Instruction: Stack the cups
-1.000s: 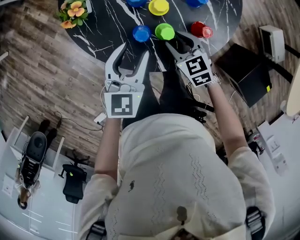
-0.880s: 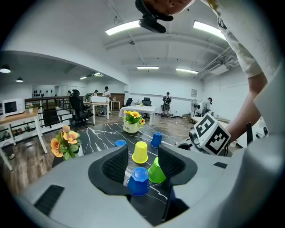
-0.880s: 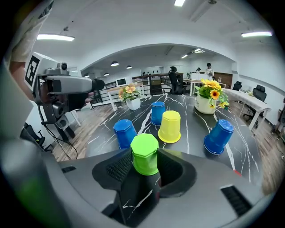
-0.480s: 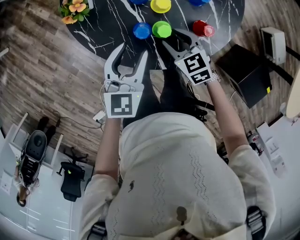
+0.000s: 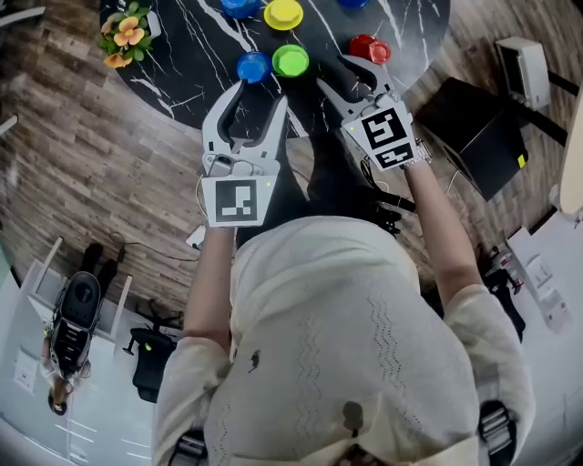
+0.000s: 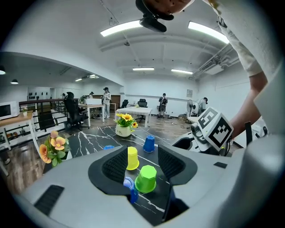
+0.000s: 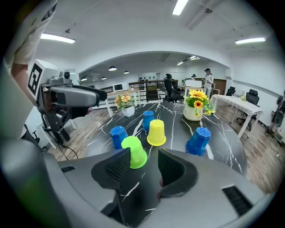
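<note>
Several upturned cups stand on the round black marble table (image 5: 196, 55): blue (image 5: 251, 66), green (image 5: 291, 60), yellow (image 5: 283, 13) and red (image 5: 368, 47). My left gripper (image 5: 256, 95) is open and empty just short of the blue and green cups; in the left gripper view the green cup (image 6: 145, 178) and yellow cup (image 6: 132, 158) show beyond its open jaws. My right gripper (image 5: 352, 78) is open over the table edge between the green and red cups. Its jaws have just been opening, with nothing between them. The green cup (image 7: 133, 152) stands past its left finger.
More blue cups (image 7: 198, 141) (image 7: 148, 120) stand further back. A pot of orange flowers (image 5: 123, 35) sits at the table's left edge and a vase of yellow flowers (image 7: 194, 107) at the far side. A black box (image 5: 474, 136) lies on the wooden floor at right.
In the head view the table and cups have slid left and up. Both grippers have edged rightward relative to the cups. Neither has taken hold of anything.
</note>
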`<state>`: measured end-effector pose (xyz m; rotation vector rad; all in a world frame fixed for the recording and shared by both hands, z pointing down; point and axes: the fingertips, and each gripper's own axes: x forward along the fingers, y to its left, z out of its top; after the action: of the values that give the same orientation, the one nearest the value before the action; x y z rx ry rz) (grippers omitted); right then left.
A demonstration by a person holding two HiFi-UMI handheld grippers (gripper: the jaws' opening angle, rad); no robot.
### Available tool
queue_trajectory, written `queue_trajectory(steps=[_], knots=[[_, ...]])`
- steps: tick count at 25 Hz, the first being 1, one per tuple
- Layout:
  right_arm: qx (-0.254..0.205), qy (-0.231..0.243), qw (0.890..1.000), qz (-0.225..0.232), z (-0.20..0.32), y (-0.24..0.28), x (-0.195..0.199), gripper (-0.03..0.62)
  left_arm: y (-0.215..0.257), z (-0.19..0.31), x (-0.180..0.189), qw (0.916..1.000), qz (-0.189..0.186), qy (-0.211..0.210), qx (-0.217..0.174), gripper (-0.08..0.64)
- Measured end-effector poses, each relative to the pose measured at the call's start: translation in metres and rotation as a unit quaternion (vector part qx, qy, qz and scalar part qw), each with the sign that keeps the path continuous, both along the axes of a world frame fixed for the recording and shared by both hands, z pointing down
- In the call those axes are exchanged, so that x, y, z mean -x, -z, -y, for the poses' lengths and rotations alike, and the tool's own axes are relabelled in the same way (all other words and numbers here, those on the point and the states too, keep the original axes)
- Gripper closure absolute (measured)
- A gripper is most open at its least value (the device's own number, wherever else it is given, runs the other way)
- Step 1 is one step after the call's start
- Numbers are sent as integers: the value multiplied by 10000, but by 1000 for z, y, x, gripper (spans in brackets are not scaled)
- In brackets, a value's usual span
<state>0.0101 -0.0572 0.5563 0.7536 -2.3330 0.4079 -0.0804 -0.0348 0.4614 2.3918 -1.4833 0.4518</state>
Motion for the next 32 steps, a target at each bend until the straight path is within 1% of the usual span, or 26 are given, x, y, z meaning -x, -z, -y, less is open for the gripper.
queue_trajectory(steps=[3,7,12,15,20,23,27,32], knots=[[-107,-229,9996,-87,7,5,-24,390,4,4,-16,9999,-27,-129,-56,335],[-139,-570,9980,-237,17,4,-60,390,5,9,-36,9996,-72,-252,-84,336],[-91,-819,9959,-369,28,-3,-96,388,4,13,-53,9995,-113,-278,-45,335],[-39,-870,9953,-430,32,-9,-107,385,2,14,-58,9996,-108,-264,-31,334],[119,-813,9955,-462,35,-22,-112,371,-2,15,-58,9998,-74,-188,8,335],[170,-712,9961,-496,36,-29,-110,367,-6,14,-55,9999,-64,-66,52,334],[125,-633,9962,-583,37,-32,-105,390,-9,11,-49,9999,-51,45,81,334],[136,-562,9967,-574,37,-30,-97,390,-9,7,-43,9999,-26,111,64,336]])
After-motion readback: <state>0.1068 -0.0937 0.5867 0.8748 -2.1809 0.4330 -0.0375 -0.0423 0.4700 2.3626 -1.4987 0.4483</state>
